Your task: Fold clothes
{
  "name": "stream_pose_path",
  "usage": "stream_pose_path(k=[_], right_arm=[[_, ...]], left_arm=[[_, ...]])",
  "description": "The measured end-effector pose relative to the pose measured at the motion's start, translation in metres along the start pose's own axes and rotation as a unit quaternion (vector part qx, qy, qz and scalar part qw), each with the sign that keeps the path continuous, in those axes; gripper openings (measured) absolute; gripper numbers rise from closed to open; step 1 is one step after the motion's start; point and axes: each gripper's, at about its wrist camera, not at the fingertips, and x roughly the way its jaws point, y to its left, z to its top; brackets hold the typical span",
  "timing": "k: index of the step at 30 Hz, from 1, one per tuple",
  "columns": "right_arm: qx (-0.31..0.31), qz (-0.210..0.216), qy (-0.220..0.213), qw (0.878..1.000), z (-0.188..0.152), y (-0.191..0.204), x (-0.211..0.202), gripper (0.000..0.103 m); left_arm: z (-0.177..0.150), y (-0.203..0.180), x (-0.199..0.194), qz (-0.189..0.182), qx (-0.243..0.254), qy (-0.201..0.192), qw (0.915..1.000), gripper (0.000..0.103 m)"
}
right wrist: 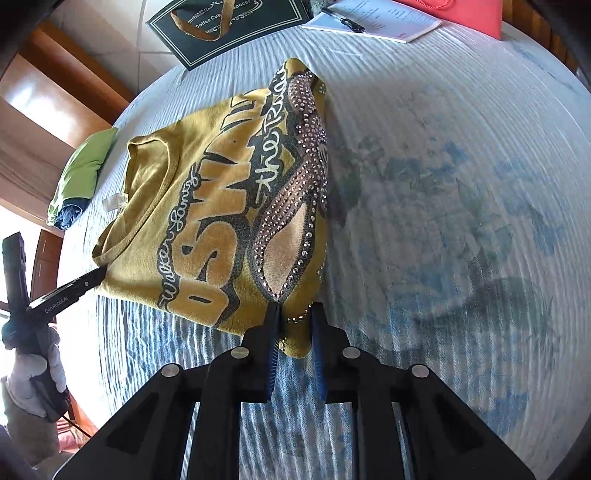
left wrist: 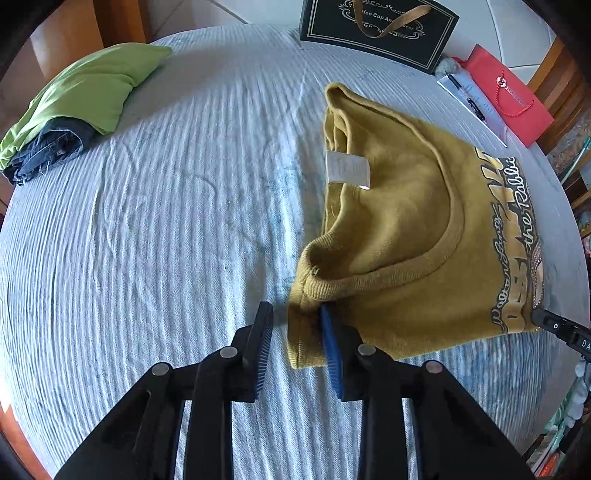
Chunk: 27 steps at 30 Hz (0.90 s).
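A mustard-yellow T-shirt (left wrist: 402, 236) with black lettering and rhinestones lies folded on the white-and-blue tablecloth (left wrist: 166, 221); it also shows in the right wrist view (right wrist: 207, 206). My left gripper (left wrist: 295, 314) is open at the shirt's near collar corner, its right finger against the cloth edge. My right gripper (right wrist: 295, 314) is open around the shirt's near rhinestone corner, the cloth lying between its fingers. The left gripper also shows in the right wrist view (right wrist: 92, 277), touching the collar side.
A folded green garment on dark jeans (left wrist: 70, 107) lies far left. A black gift bag (left wrist: 376, 29), a red bag (left wrist: 509, 96) and a notepad with pen (left wrist: 472, 103) sit at the far edge. Wooden chairs stand around the table.
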Motion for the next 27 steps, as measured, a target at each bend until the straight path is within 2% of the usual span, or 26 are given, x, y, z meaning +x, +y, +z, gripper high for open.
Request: stream_pose_path(k=[1,2,4,7,10,15,19,22,25,27], right_arm=[[0.010,0.003,0.001,1.000,0.000,-0.004,-0.002,0.017],[0.019,0.002,0.002,1.000,0.000,-0.007,-0.004,0.026],[0.021,-0.008,-0.013,1.000,0.003,-0.011,-0.015,0.037],[0.003,-0.012,-0.052,0.999,0.018,-0.012,-0.032,0.037],[-0.010,-0.019,-0.083,0.996,0.046,-0.007,-0.036,0.037],[-0.005,-0.015,-0.107,0.994,0.097,-0.004,-0.027,0.020],[-0.017,-0.003,-0.093,0.996,0.129,0.004,-0.015,0.018],[-0.017,-0.017,-0.083,0.996,0.146,0.007,-0.003,0.019],[-0.006,-0.012,-0.069,0.998,0.158,0.002,0.012,0.020],[-0.005,-0.009,-0.056,0.998,0.164,0.000,0.021,0.016]], left_arm=[[0.001,0.003,-0.001,-0.001,-0.010,0.005,0.9999,0.041],[0.002,0.007,-0.005,-0.008,-0.024,0.009,0.9996,0.044],[0.006,0.006,-0.020,-0.034,-0.030,-0.013,0.9989,0.046],[0.019,-0.010,-0.020,-0.031,-0.012,-0.031,0.9990,0.064],[0.028,-0.025,-0.015,-0.022,0.009,-0.041,0.9989,0.064],[0.047,-0.044,-0.001,-0.015,0.039,-0.047,0.9980,0.064],[0.086,-0.052,0.004,-0.024,0.047,-0.066,0.9964,0.064],[0.116,-0.056,0.014,-0.021,0.049,-0.075,0.9957,0.064],[0.142,-0.058,0.029,-0.008,0.054,-0.077,0.9955,0.064],[0.149,-0.051,0.043,0.018,0.048,-0.058,0.9970,0.063]])
